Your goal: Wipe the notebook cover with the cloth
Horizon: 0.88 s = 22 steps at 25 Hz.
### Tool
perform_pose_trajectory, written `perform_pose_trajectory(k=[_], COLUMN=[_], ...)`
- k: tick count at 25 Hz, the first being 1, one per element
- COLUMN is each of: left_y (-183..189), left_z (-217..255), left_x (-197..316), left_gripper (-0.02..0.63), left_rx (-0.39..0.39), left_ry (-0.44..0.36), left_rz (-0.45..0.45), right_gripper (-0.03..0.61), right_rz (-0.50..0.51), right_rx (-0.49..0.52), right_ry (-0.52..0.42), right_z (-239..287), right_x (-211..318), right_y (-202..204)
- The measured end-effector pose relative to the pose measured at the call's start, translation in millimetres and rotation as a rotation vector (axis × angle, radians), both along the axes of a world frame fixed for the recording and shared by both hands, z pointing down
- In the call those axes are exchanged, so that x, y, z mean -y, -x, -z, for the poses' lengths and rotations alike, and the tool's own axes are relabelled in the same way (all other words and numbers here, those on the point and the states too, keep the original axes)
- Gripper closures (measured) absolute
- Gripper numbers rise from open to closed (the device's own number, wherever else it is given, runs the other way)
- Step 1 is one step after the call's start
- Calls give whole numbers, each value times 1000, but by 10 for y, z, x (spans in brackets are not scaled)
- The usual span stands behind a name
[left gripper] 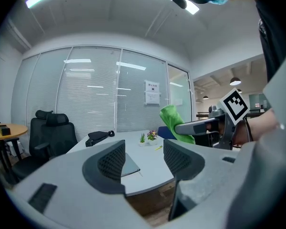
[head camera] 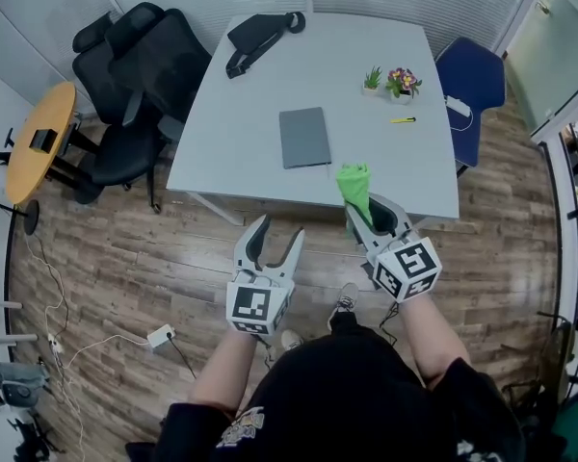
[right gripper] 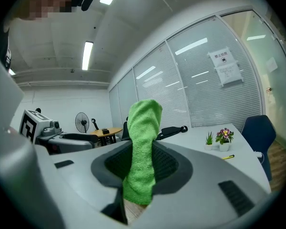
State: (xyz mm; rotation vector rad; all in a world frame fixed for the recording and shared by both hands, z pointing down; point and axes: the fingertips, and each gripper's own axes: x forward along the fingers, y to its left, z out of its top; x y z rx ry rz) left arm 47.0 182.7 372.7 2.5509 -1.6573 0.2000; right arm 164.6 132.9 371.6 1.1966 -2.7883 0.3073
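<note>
I can't read a single word here. A white paper notice point(left gripper: 152, 92) is stuck on the glass wall point(left gripper: 95, 89) behind the table point(left gripper: 148, 161). It has a dark heading and lines of print, all too small for me to make out. My left marker cube point(head camera: 253, 306) and right marker cube point(head camera: 407, 266) show only black-and-white square patterns, no letters or numbers. The pale print point(head camera: 241, 426) on my black shirt is too blurred to read.
</note>
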Motion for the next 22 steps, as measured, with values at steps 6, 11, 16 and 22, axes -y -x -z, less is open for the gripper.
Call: perform_pose_trajectory(k=[6, 11, 16, 22], left_y=[-102, -164, -229, -355], left_z=[6, 10, -56, -111], left_x=[257, 415, 553, 694], left_gripper=[374, 374, 376, 374], left_rx=[8, 11, 7, 5], left_ry=[7, 12, 34, 50], left_rz=[40, 76, 101, 109], right_gripper=[466, 466, 466, 466], right_rz=[42, 79, 96, 87], right_rx=[4, 7, 5, 11], right_ry=[-1, -9, -10, 4], right_z=[5, 37, 50, -11], right_x=[283, 454, 568, 685], right_y=[-96, -165, -325, -515])
